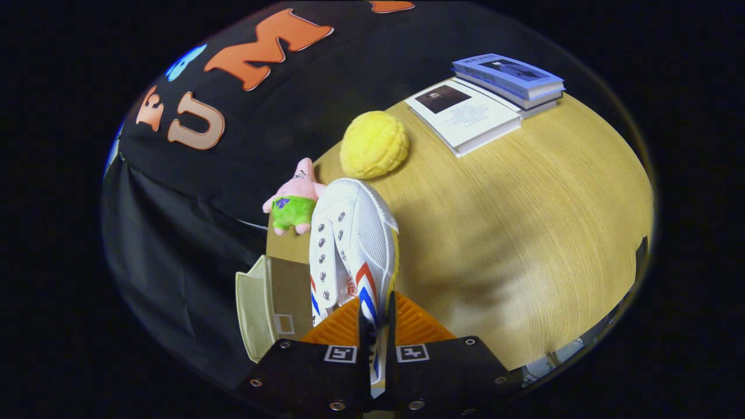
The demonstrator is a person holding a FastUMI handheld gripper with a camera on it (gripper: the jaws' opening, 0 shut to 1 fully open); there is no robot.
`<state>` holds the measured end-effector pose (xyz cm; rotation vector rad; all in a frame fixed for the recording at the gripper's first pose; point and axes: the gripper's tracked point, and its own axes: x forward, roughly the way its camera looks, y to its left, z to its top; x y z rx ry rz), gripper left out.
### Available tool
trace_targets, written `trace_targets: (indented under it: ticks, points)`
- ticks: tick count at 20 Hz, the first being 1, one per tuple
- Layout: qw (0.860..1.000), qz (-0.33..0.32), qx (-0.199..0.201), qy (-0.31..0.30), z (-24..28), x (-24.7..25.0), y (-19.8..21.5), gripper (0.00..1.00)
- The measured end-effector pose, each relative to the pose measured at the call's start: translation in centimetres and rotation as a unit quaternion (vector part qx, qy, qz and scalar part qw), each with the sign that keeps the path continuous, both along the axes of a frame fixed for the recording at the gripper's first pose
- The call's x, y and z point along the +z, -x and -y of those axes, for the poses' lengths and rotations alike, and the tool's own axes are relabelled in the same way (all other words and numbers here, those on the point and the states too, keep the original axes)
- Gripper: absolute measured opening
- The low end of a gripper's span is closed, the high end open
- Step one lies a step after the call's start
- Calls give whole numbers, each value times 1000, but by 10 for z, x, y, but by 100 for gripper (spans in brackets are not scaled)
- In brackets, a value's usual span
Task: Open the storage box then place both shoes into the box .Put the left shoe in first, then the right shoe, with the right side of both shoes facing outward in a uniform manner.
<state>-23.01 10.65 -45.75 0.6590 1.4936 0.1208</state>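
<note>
A: Left first, what's there?
B: Storage box [269, 305], beige, lid up so it's open, sitting at the table's near-left corner, just left of the fingers

A: Next to it?
B: Pink star plush [295, 201] in green shorts, beyond the box, at the table edge against the black cloth wall

A: Gripper?
B: Gripper [377, 326] is pinched nearly closed on the white shoe [352, 244], both fingers pressing the thin side wall at the heel end with the red and blue stripes. Shoe is lifted, toe pointing away from the fingers, eyelets facing left, over the table [524, 233] just right of the box

A: In the box yet?
B: No, it's beside and above it, can't tell if anything's inside

A: Further right?
B: Yellow knobbly ball [374, 144] just beyond the toe, then two books [486, 102] far right at the back edge, one white lying flat, a blue one on top and partly off it
</note>
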Motion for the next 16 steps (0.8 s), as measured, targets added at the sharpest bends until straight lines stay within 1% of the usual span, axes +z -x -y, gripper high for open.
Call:
trace_targets:
  ticks: [4,8,12,16]
  points:
    - [999,25,44,-14,-46,37,-11,10]
    - [995,34,89,-33,-97,59,-7,10]
    - [990,19,130,-45,-143,61,10,10]
    - [986,9,160,-47,-170,49,23,10]
